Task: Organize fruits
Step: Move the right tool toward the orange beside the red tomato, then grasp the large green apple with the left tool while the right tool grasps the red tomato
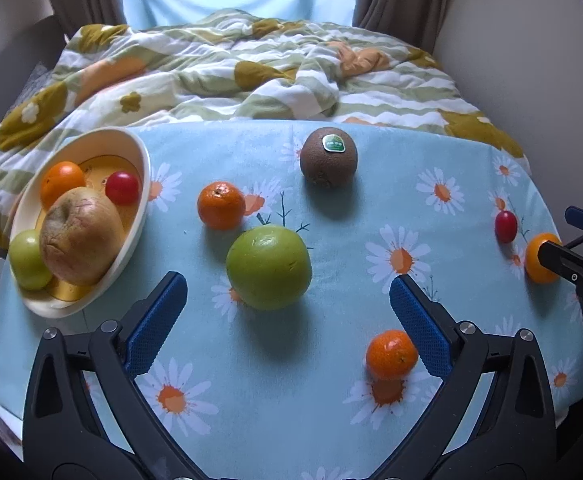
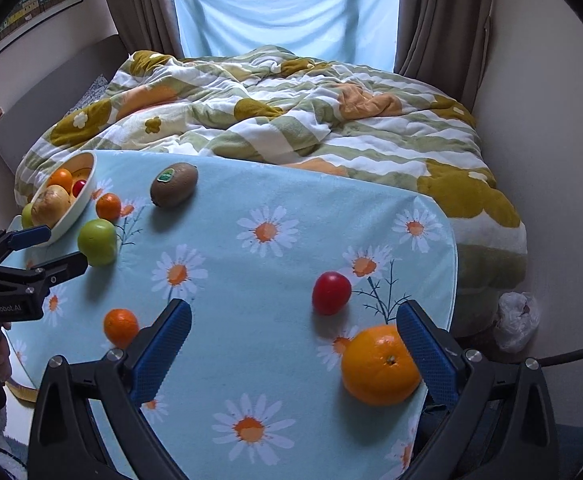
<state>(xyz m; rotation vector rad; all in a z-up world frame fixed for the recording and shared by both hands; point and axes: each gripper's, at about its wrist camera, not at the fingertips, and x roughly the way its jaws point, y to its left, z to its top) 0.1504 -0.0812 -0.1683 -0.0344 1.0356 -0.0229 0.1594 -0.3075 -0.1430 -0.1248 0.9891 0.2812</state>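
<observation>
A bedroom: a rumpled green, white and mustard flowered quilt [image 1: 251,68] lies behind a table under a pale blue daisy-print cloth [image 1: 291,400], with a curtained window beyond.

Taking the oval cream bowl [image 1: 139,216] as the landmark, the left gripper [image 1: 287,300] hovers just right of the bowl's near end, its blue-padded jaws spread wide and empty. Nearest it, a small orange mandarin [image 1: 391,354] sits beside its right pad. A large, smooth green apple [image 1: 269,266] lies ahead between the pads, right of the bowl. A second mandarin [image 1: 221,205] sits beyond the apple, closer to the bowl, and a brown fuzzy kiwi [image 1: 328,157] with a green sticker lies farther still.

The right gripper [image 2: 291,344] is well apart from the bowl, jaws also wide and empty, with a large glossy orange [image 2: 381,364] against its right pad and a red cherry tomato [image 2: 331,292] just beyond.

The step in hand is probably taking the green apple. It is round and slick, so the pads should close across its widest part, then lift clear of the rim. The bowl already holds several fruits, so the apple should be set down gently in the free space.
</observation>
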